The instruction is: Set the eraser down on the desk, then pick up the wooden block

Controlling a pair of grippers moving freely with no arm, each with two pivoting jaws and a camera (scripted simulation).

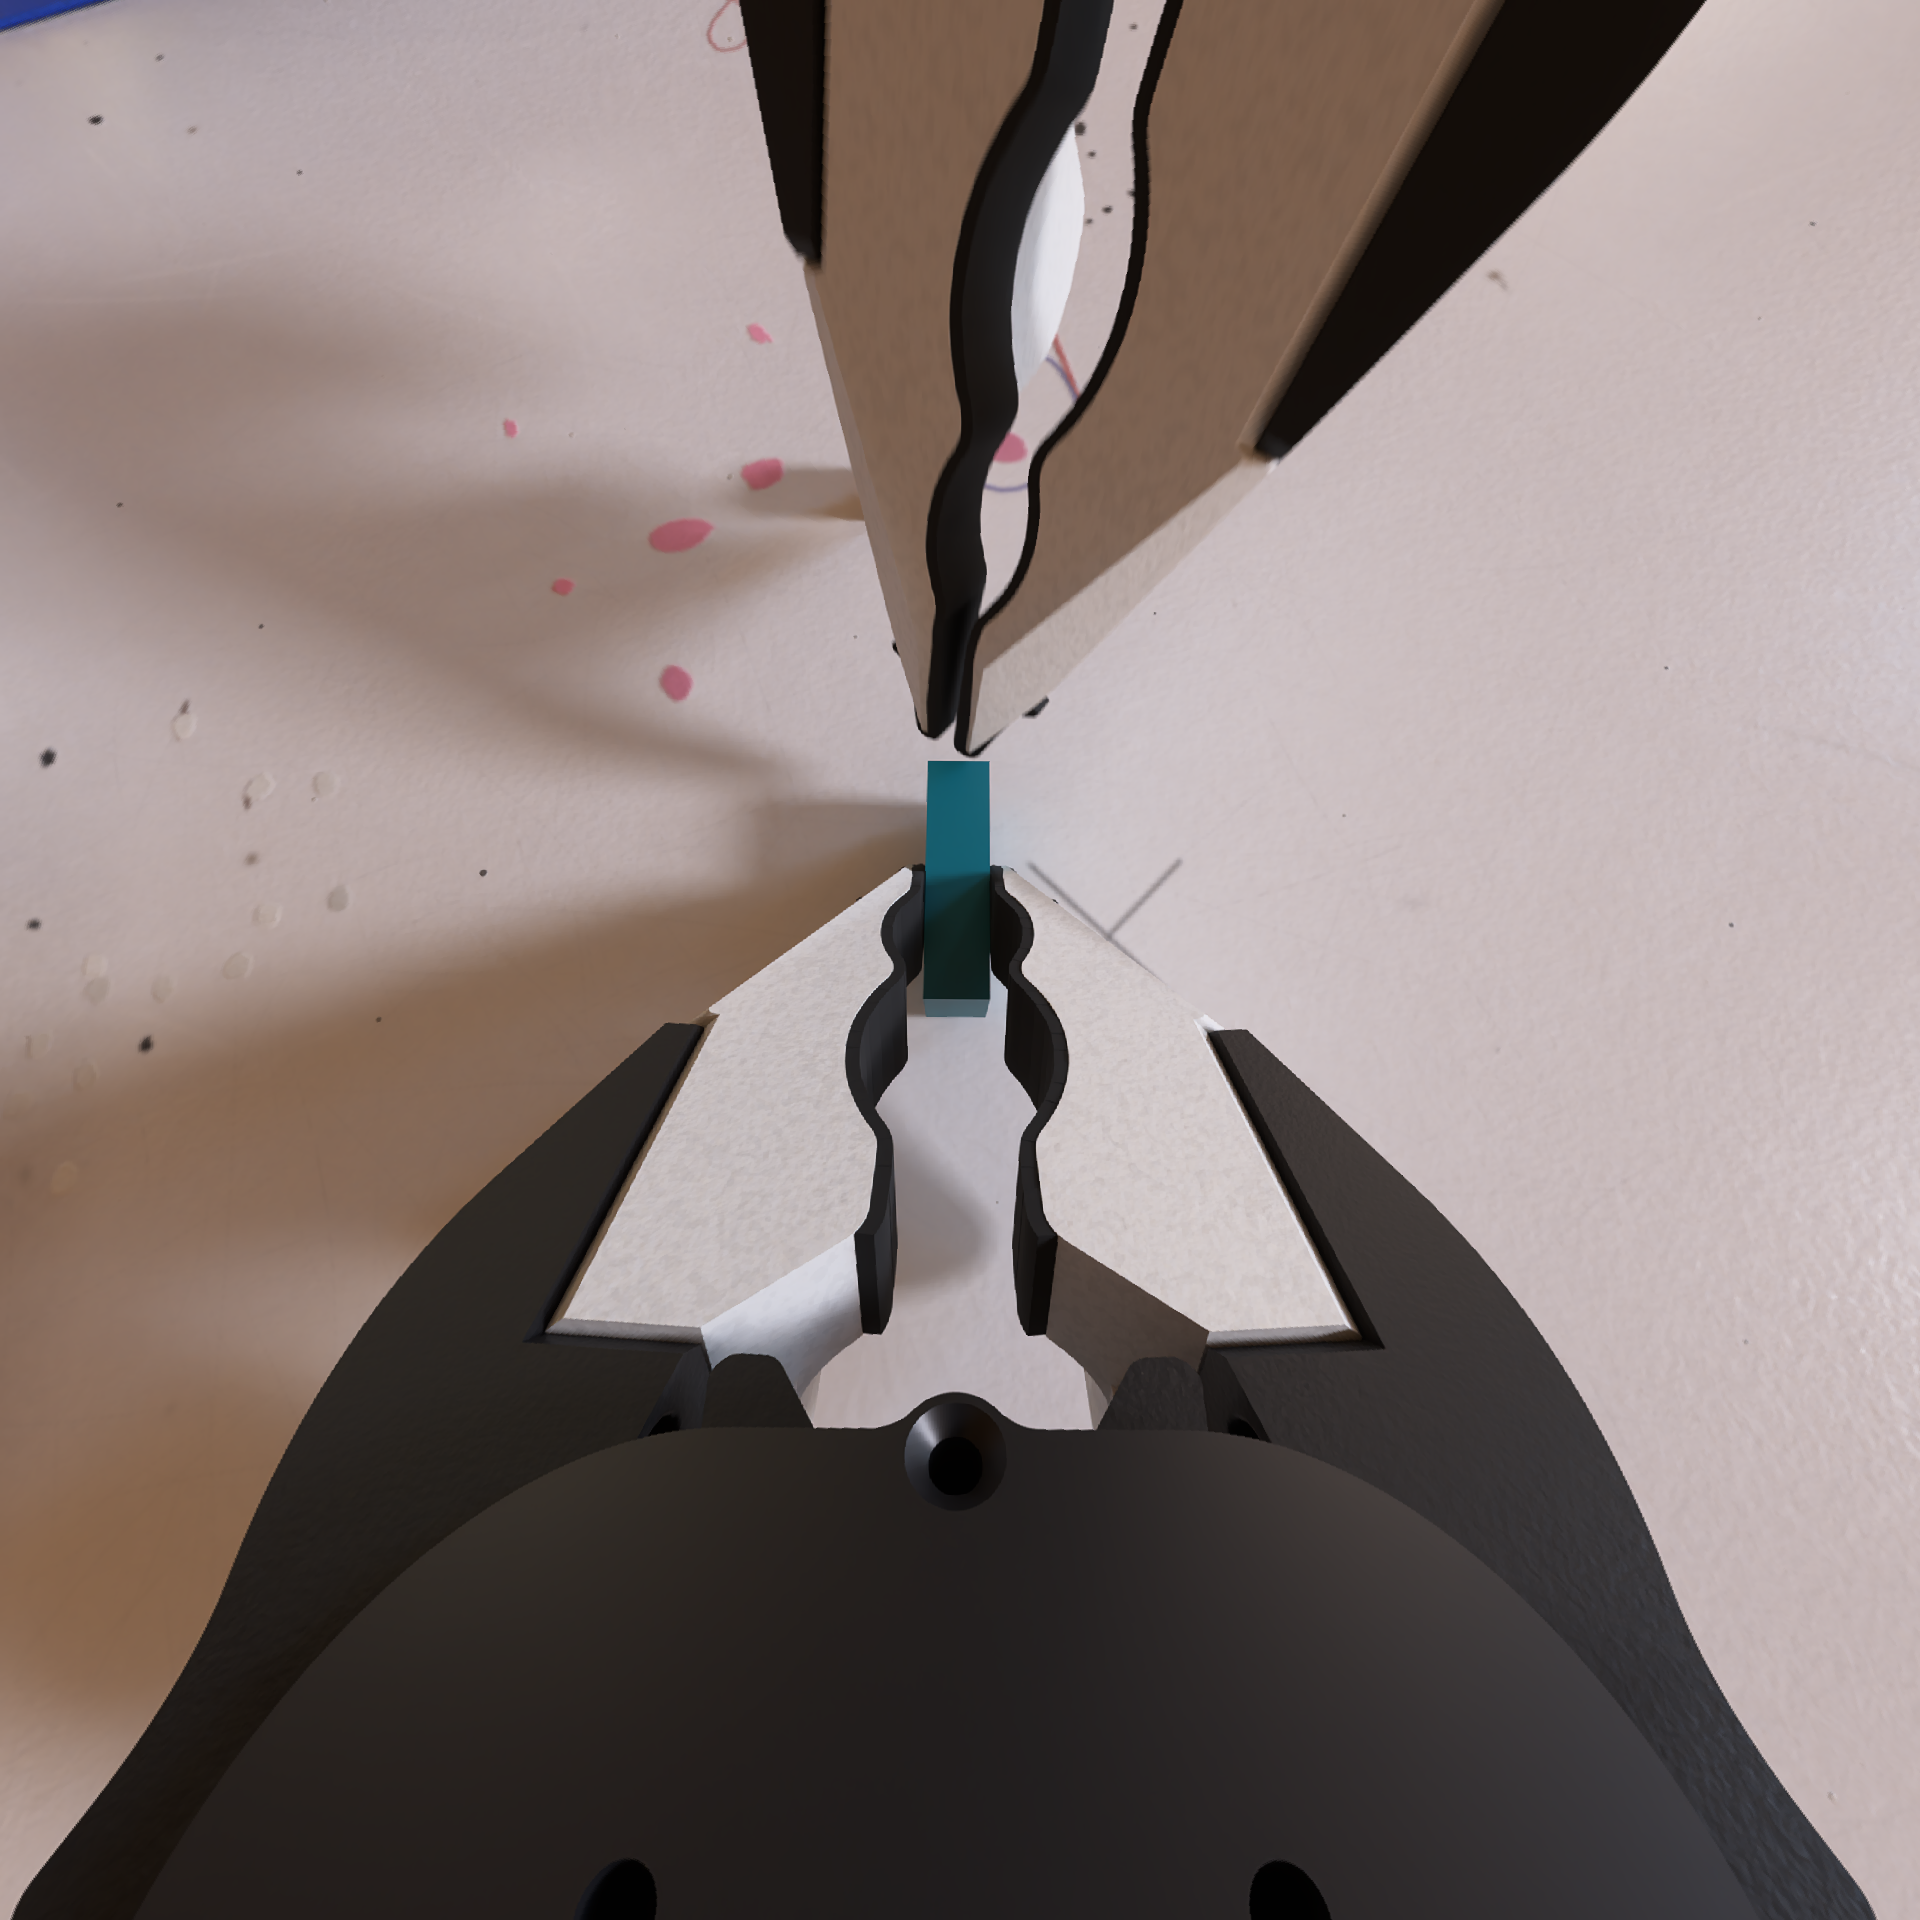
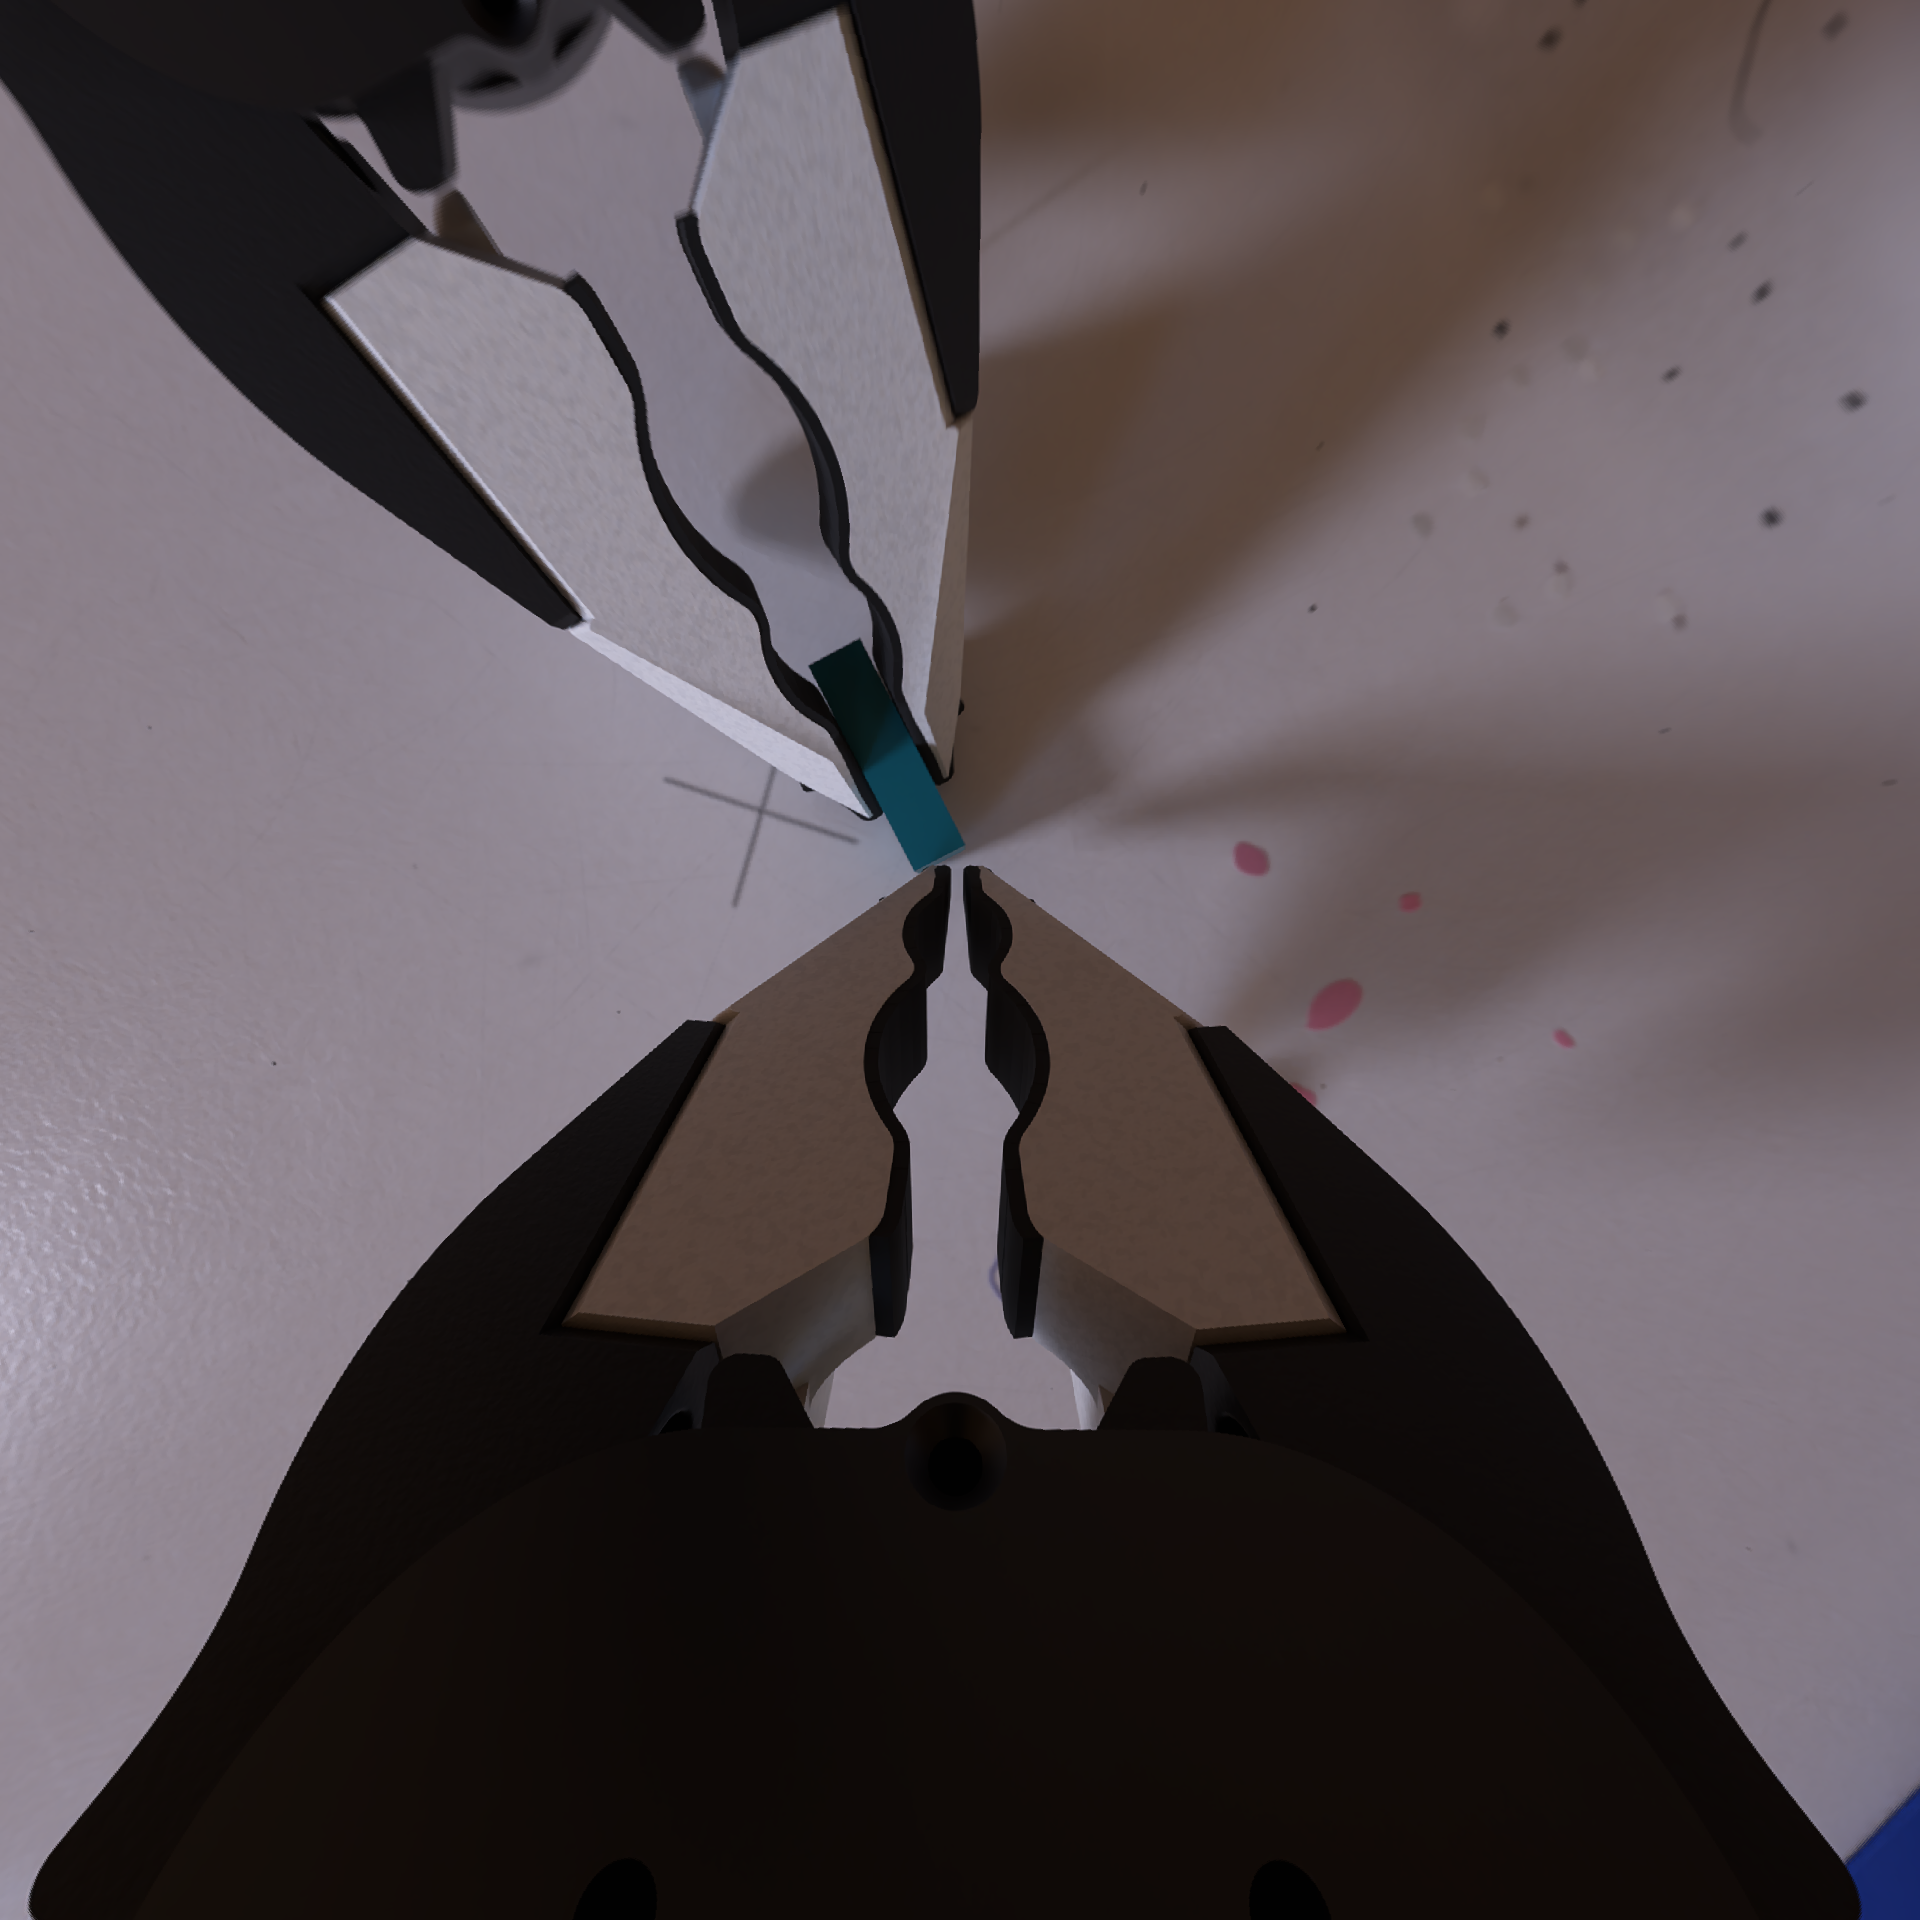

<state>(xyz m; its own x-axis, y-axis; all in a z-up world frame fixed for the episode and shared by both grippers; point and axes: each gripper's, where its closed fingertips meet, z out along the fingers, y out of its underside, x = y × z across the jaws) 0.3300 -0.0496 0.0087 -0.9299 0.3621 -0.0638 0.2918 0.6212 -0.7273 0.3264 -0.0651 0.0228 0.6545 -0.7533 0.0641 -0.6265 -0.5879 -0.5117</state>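
A small teal slab, the eraser [image 1: 957, 821], is pinched upright between the fingertips of my left gripper [image 1: 957, 878], just above the pale desk [image 1: 1558, 831]. I cannot tell whether it touches the desk. My right gripper [image 1: 951, 732] comes in from the opposite side, shut and empty, its tips just short of the eraser's far end. In the right wrist view the right gripper [image 2: 957, 878] points at the eraser [image 2: 920, 810], which is held in the left gripper [image 2: 899, 795]. No wooden block is in either view.
A thin pencil cross [image 1: 1107, 904] is drawn on the desk beside the eraser; it also shows in the right wrist view [image 2: 758, 831]. Pink paint spots [image 1: 681, 535] and dark specks mark the desk. A blue edge [image 2: 1886, 1881] shows at the lower right corner.
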